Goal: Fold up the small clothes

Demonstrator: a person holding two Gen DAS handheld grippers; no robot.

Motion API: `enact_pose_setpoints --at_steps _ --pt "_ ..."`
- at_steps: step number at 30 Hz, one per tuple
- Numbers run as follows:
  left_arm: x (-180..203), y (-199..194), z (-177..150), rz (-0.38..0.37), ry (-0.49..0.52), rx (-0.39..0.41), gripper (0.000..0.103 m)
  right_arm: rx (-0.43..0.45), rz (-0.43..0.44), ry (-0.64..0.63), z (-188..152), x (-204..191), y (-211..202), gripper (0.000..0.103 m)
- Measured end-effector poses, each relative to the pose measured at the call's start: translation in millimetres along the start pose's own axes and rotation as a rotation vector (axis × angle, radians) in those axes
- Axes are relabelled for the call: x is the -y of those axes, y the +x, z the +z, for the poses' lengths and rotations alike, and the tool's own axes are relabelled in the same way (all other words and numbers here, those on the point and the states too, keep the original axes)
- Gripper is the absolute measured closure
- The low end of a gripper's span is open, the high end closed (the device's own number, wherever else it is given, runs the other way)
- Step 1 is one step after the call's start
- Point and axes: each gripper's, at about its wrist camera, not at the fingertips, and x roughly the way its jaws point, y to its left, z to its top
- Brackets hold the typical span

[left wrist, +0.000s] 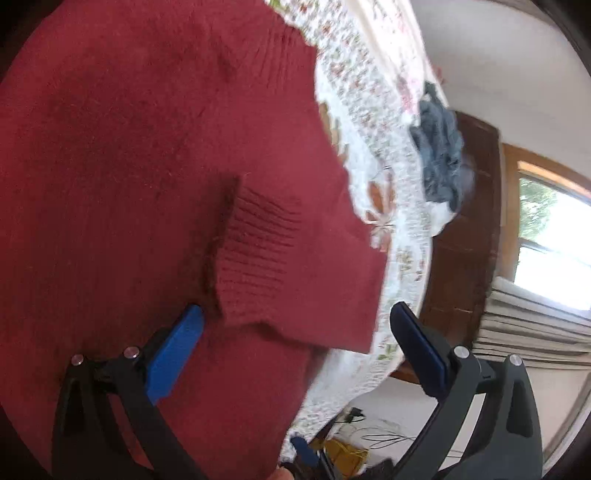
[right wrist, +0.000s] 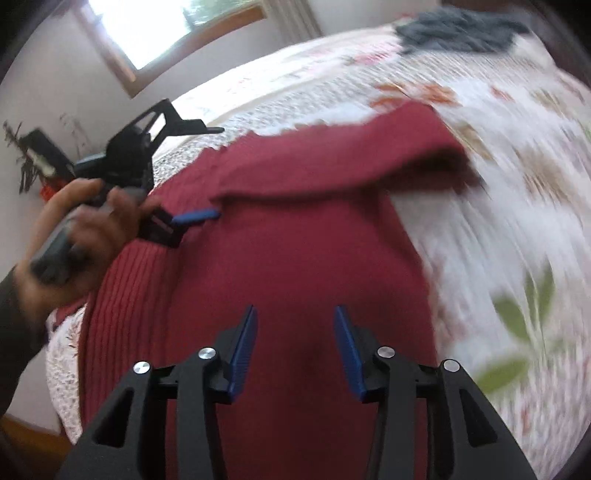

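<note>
We have a red sweater point(right wrist: 295, 236) lying on the bed's floral quilt point(right wrist: 498, 177), near the quilt's edge, with one sleeve point(left wrist: 266, 258) laid across the body so its ribbed cuff rests on the knit. Our left claw point(left wrist: 295, 339) is spread wide, empty, one blue finger touching the fabric beside the cuff and the other out past the sweater's edge over the quilt. Our right claw point(right wrist: 295, 332) is parted too, gripping nothing, hovering over the lower body of the garment.

The risk, as we judge it, is that the folded sleeve slides back off if we lift the body carelessly (the knit looks thick and soft, so it should drape heavily). Closing the left claw here could pinch only the cuff, or snag the quilt instead. The sweater sits close to the bed's side, so a tug might drag it over.

A grey-blue garment point(right wrist: 458, 31) waits well apart, further up the quilt.
</note>
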Motion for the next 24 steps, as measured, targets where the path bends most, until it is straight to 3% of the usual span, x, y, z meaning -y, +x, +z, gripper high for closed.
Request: enact_pose_setpoints --at_steps 3,4,6,8,9,10,16,24 --pt "1.4 4.0 3.1 0.034 -0.001 0.017 0.004 -0.020 0.010 0.084 -20.9 15.7 -13.3 0.058" --pt "3.2 2.6 4.2 0.042 0.004 0.033 0.009 -0.023 0.016 0.101 -24.9 18.5 -16.3 0.057" --pt "8.1 -0.3 7.8 0.094 0.021 0.054 0.039 -0.028 0.029 0.132 -33.6 20.0 -21.5 0.057" --pt "7.6 -3.6 9.7 0.116 0.017 0.046 0.078 -0.035 0.039 0.140 -38.8 17.1 -23.4 0.057" --pt "7.9 -4.8 10.8 0.125 0.018 0.044 0.090 -0.039 0.041 0.142 -42.1 14.2 -23.8 0.057" --pt "9.5 -6.3 12.6 0.145 0.022 0.048 0.095 -0.041 0.044 0.145 -43.9 13.0 -23.7 0.057" --pt "39.5 -49.1 11.6 0.135 0.129 0.123 0.097 -0.048 0.060 0.144 -50.5 4.0 -28.2 0.057" --pt "71.1 -144.3 11.7 0.126 0.244 0.210 0.098 -0.021 0.076 0.145 -41.1 -3.7 -37.8 0.057"
